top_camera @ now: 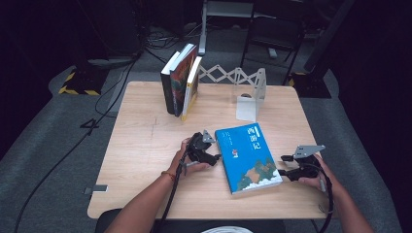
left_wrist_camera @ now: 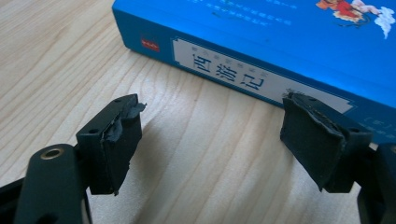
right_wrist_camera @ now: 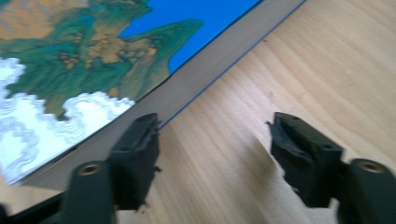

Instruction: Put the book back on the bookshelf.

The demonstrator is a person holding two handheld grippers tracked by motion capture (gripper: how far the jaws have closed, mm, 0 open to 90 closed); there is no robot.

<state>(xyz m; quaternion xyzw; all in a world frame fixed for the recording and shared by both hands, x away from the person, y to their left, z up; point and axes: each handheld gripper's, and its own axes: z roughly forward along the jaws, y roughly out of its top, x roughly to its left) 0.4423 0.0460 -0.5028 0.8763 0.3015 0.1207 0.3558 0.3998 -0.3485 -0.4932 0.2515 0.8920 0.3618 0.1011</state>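
Four books (top_camera: 248,156), two claws (top_camera: 212,156), one bookend (top_camera: 252,94).

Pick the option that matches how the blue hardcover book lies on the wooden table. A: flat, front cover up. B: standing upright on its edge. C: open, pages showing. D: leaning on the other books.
A: the blue hardcover book lies flat on the wooden table, closed, front cover up.

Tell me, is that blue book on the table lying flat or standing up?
Lying flat, closed: the blue book rests cover up on the table, spine facing sideways.
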